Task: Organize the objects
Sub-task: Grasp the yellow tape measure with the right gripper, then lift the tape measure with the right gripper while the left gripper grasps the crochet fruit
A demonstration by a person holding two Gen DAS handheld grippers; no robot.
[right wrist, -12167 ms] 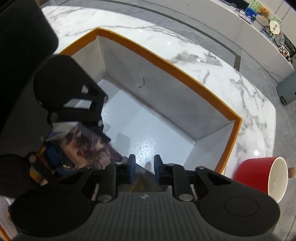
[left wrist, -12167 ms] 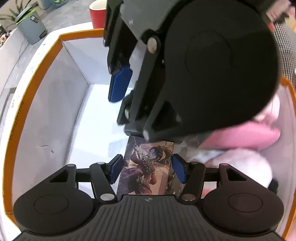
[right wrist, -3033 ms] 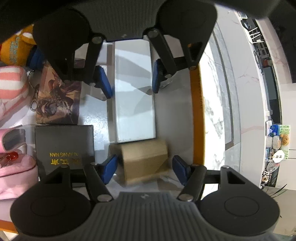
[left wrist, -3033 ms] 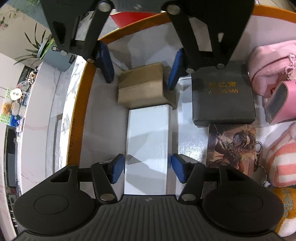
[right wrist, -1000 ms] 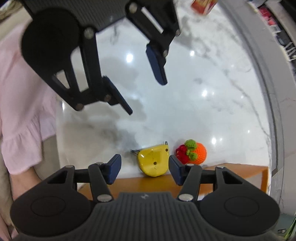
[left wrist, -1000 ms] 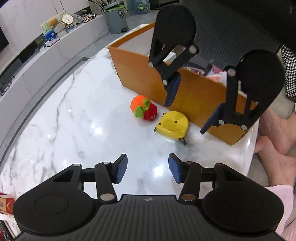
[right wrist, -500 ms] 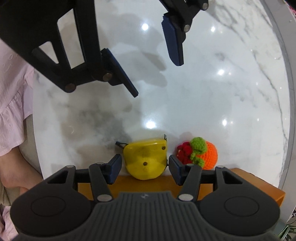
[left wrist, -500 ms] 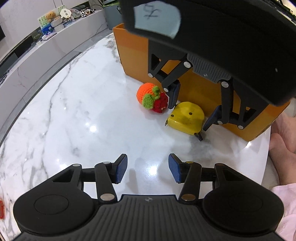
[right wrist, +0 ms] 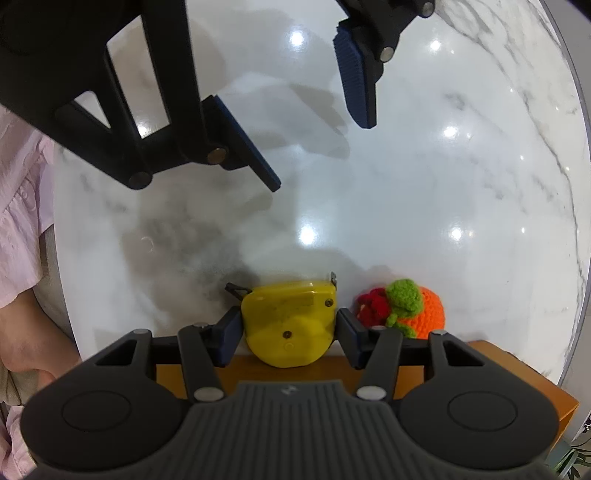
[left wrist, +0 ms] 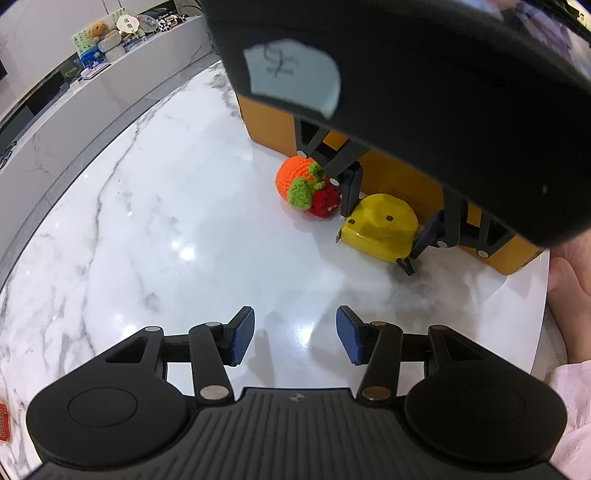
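The right claw (right wrist: 289, 334) is pointed straight down at the counter (right wrist: 406, 206), and the yellow tape measure (right wrist: 290, 325) is bracketed between its two blue pads. The pads are seen right at the case's two sides; whether they already press on it cannot be told, so the jaws are described as apart around it, with the case lying flat on the marble. Directly behind the tape measure, the wall of the orange box (right wrist: 236, 371) is found, with the case almost against it. Just beside one of the right claw's fingers, a crocheted orange fruit (right wrist: 413, 306) with green and red parts is seen, close to the tape measure and near the same box wall, so that little room is left on that side.

The left claw (left wrist: 295, 338) is held apart and empty, tilted down over bare marble well short of the tape measure (left wrist: 380, 225). In its view the right gripper's black body fills the upper right and hides most of the orange box (left wrist: 269, 125); a scrap of pale tape with a handwritten mark is stuck on that body. The crocheted orange fruit (left wrist: 303, 184) is partly covered by one right finger.

A pink sleeve (right wrist: 22, 236) and bare skin of the person are seen past the counter's edge. A long ledge with small toys and ornaments (left wrist: 110, 33) is visible far behind.
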